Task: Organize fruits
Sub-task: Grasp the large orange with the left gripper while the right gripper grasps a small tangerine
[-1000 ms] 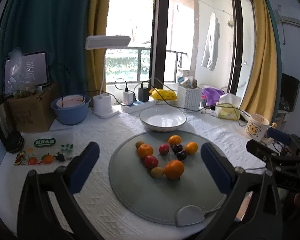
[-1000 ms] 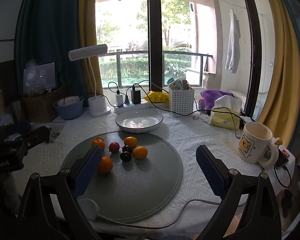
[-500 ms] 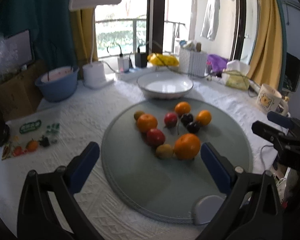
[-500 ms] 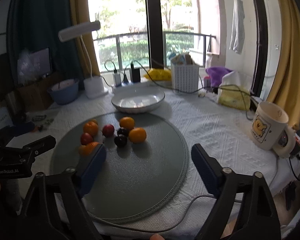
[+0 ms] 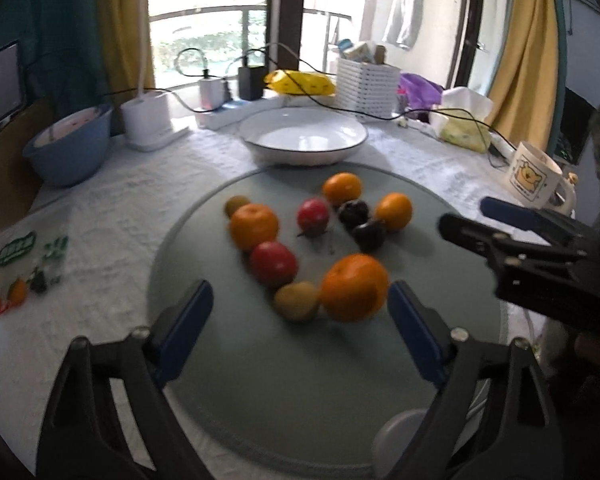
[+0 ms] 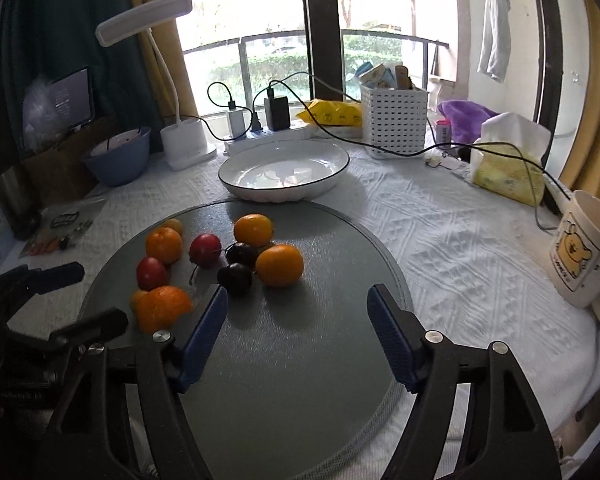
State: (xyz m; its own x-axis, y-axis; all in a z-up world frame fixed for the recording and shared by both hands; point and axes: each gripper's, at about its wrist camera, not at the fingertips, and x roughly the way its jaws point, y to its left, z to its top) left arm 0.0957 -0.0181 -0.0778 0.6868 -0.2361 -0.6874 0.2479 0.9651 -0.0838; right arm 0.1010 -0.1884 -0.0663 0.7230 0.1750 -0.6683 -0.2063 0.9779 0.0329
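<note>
Fruits lie clustered on the round grey mat (image 6: pixel 284 360), just in front of the white plate (image 6: pixel 284 174): four oranges, the largest (image 5: pixel 354 286) nearest the left tool (image 5: pixel 300 318), two red fruits (image 5: pixel 274 262), two dark plums (image 6: pixel 236 278) and two small brownish ones (image 5: pixel 296 300). All sit loose on the mat, several touching. The left tool's jaws are closing, with the large orange and a brownish fruit just ahead between them, not gripped. The right tool (image 6: pixel 296 318) is also closing over bare mat, holding nothing, a plum just beyond its left finger. The left view is blurred, so fruit skins are hard to read, and the large orange is partly cut off by the right tool's finger in the right view. The desk (image 6: pixel 460 248) wears a white textured cloth; beyond the plate stand a lamp (image 6: pixel 184 140), basket (image 6: pixel 394 120) and blue bowl (image 6: pixel 118 158), a mug (image 6: pixel 584 252) to its right, before a bright window.
</note>
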